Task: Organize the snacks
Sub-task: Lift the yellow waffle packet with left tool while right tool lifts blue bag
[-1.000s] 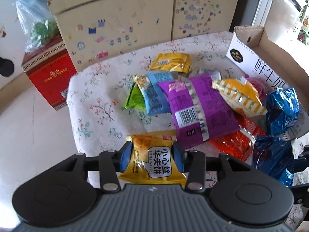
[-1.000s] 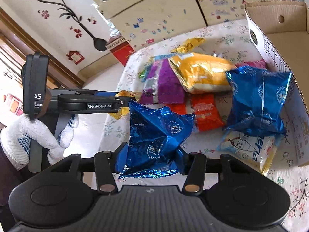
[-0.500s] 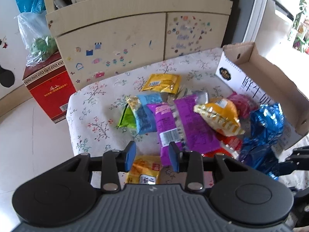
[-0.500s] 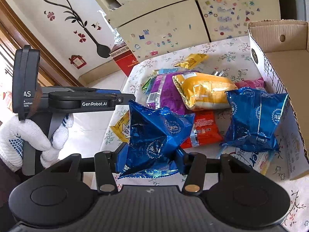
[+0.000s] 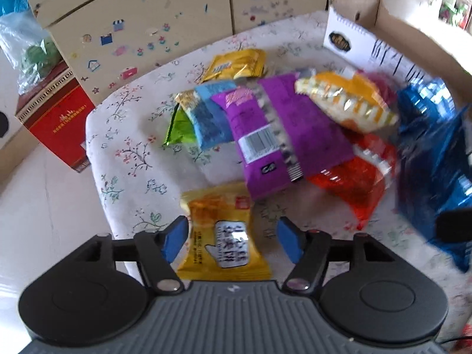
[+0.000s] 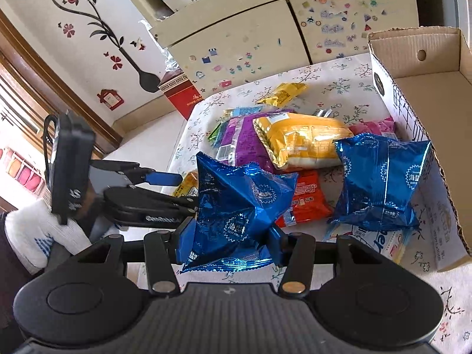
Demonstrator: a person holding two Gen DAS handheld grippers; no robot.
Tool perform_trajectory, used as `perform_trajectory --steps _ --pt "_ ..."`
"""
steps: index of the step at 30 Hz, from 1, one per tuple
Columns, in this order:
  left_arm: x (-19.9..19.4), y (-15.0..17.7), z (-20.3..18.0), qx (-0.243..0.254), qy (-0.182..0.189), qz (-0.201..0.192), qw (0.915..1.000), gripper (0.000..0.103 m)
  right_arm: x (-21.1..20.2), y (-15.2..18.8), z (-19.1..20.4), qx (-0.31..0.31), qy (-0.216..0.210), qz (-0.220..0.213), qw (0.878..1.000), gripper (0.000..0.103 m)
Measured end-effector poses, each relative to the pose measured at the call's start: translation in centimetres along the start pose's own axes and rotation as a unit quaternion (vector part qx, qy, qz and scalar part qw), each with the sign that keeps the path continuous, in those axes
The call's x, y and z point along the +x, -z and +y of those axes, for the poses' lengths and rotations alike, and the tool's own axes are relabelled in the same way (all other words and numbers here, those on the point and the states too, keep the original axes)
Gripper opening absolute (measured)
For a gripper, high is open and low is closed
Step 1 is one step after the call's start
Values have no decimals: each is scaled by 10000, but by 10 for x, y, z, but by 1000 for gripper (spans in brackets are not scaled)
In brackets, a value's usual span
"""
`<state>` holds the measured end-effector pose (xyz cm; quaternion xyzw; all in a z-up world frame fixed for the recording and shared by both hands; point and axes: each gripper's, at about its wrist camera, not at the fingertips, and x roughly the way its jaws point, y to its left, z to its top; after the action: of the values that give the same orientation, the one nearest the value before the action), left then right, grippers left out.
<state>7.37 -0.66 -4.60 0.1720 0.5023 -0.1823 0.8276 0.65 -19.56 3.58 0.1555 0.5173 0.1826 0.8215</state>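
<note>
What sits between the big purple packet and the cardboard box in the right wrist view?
A puffy yellow packet overlaps the purple packet; behind it, a pink packet lies against the cardboard box.

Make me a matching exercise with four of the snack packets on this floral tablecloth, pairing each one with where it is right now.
Things:
1. Crinkled blue foil bag
2. Yellow waffle packet
3. Big purple plastic packet
4. Small green foil packet

Places:
A. Partly under a light blue packet
B. Clamped in the right hand-held gripper
C. Lying over the red-orange packet
D. Lying between the opening jaws of the left hand-held gripper

Pairs: 1-B, 2-D, 3-C, 4-A
</note>
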Motion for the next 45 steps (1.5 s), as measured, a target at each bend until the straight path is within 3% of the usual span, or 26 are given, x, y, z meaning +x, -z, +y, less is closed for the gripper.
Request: perform_trajectory --steps 1,9,14,19,20,24,29,32,35,39,42,45 --pt "4 1 -1 49 -61 39 10000 45 0 0 0 15 16 -2 10000 57" --pt "-7 4 2 -107 -98 -127 9998 43 -2 -4 0 71 20 -78 9999 57" --pt "-22 2 16 -480 -108 -255 9985 43 -3 -7 1 52 4 -118 9999 57" --pt "-41 -4 27 -791 -134 -516 9954 40 -4 -11 1 49 2 -162 9999 57" --pt "-44 -6 29 -843 -126 -590 9946 33 -5 -11 2 41 6 -172 9998 57" --pt "-58 -13 29 -971 -27 -847 9917 32 -7 -13 1 49 -16 -203 9998 57" --pt "-48 -14 27 -962 -29 -691 9930 32 -6 -12 -1 99 48 -151 9998 57" --pt "-43 -9 38 -1056 -69 -560 9928 34 -7 -12 -1 110 48 -155 9998 57" --pt "-38 0 48 -1115 -7 -414 9929 52 -7 -13 -1 103 30 -144 9998 57" --pt "-25 13 40 -717 13 -110 9974 68 -6 -14 1 104 34 -123 9999 57" --pt "-16 19 35 -455 -24 82 9989 72 -6 -14 2 93 51 -122 9999 57" --pt "-8 25 39 -570 -18 202 9982 74 -5 -14 2 103 43 -114 9999 57"
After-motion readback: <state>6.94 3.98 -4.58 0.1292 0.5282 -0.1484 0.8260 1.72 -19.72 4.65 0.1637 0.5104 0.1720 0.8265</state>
